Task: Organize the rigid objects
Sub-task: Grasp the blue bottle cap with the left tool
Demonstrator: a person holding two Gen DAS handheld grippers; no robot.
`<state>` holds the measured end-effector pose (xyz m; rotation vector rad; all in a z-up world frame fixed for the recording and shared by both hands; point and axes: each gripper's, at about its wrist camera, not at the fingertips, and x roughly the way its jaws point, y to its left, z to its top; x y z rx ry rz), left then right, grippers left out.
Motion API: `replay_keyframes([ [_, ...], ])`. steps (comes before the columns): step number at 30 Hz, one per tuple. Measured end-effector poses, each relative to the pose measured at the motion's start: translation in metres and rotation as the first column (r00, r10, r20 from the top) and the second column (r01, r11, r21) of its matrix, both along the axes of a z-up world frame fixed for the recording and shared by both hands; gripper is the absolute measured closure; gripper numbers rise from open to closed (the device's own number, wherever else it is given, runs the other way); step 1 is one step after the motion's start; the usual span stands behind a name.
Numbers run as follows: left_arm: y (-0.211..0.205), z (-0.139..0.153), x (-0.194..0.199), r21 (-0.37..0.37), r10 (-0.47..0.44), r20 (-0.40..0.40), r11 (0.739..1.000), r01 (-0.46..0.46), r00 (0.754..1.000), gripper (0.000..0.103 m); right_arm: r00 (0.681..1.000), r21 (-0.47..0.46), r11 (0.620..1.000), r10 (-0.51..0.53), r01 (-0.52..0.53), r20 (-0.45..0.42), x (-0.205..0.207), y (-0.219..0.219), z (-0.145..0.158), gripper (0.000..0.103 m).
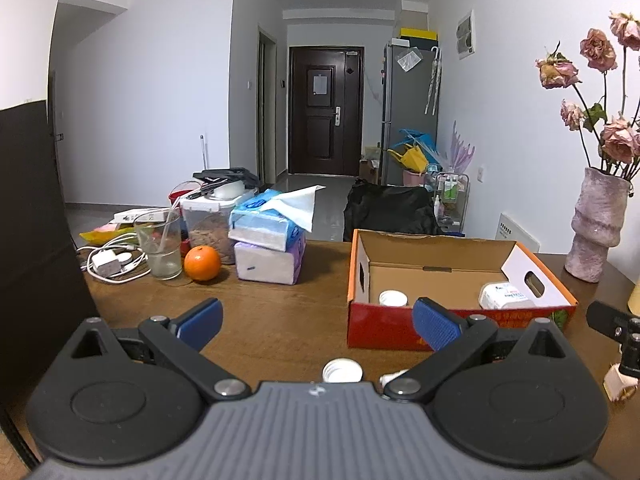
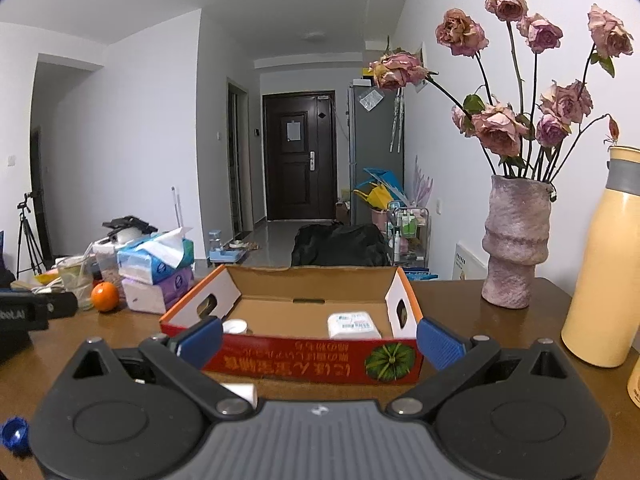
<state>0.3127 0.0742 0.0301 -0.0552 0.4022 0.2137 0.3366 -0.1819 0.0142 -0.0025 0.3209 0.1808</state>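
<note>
White ribbed-cap bottle (image 1: 393,299) stands upright in red-fronted cardboard box (image 1: 452,326).

left tongs (image 1: 318,320) spread wide, white cap (image 1: 342,371) below, cardboard box (image 1: 460,320) right, orange (image 1: 202,263) left

An open cardboard box (image 2: 304,304) with red-orange outer walls, a printed pumpkin on its near side and cut-out handle holes in its end walls sits upright on the wooden table. Inside, a white round bottle (image 2: 235,326) stands at the near-left corner, about 8 o'clock from the box's centre, and a white squarish container (image 2: 352,326) with a blue-printed label rests near the front wall at about 4 o'clock. They are well apart. On the table in front of the box, at 6 o'clock, a white ribbed-cap bottle (image 1: 342,371) stands upright.
</note>
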Motion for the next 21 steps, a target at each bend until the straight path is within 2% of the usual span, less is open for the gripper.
replay_keyframes([
  [15,0.028,-0.018,-0.068,0.025,-0.021,-0.018,0.999,0.021,1.0,0.0,0.999,-0.06,0.998,0.033,-0.036,-0.041,-0.06,0.006,-0.026,0.0],
  [21,0.05,-0.026,-0.084,0.027,-0.003,-0.021,1.0,0.004,1.0,0.0,0.998,-0.063,0.997,0.036,-0.04,-0.06,-0.069,0.014,-0.035,0.0],
])
